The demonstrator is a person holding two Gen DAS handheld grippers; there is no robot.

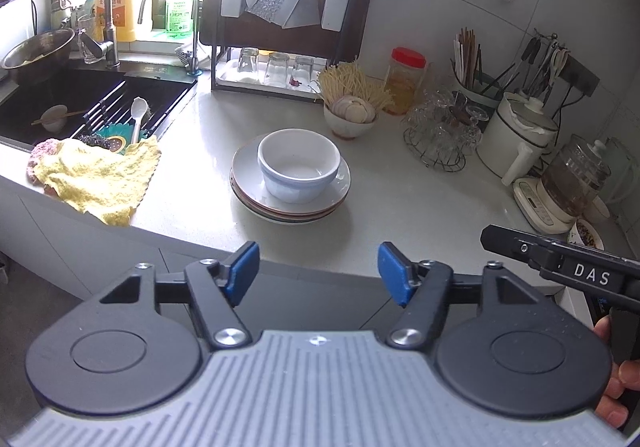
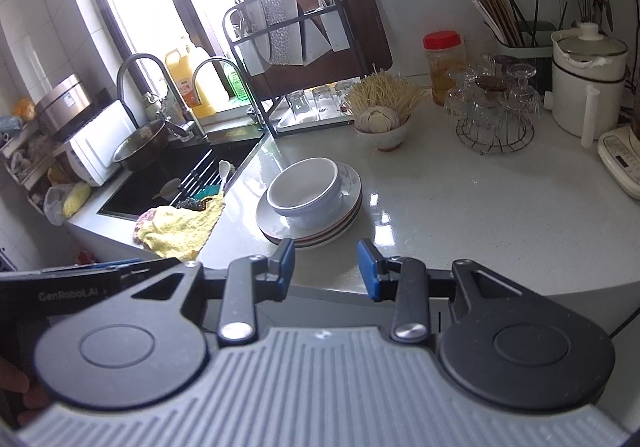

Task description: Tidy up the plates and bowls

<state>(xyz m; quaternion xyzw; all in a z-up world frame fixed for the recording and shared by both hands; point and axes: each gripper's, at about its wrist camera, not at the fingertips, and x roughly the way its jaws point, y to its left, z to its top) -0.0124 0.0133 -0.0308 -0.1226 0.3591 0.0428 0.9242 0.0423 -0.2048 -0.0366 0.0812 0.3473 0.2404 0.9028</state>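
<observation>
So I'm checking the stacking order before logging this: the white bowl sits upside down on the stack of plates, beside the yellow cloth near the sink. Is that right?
Not quite. The white bowl sits upright on the stack of plates, its open mouth facing up; the left wrist view looks straight into its empty inside. The rest holds: the yellow cloth lies beside the stack, by the sink.

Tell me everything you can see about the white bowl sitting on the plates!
The bowl is white and glossy, like glazed ceramic, round with a thick rim and a narrower base. It stands upright and looks empty. It sits on the top plate of a small stack of plates on the pale counter, a little off-centre. Only that plate touches it. Both grippers are short of it, at the counter's near edge, and neither touches it.
</observation>
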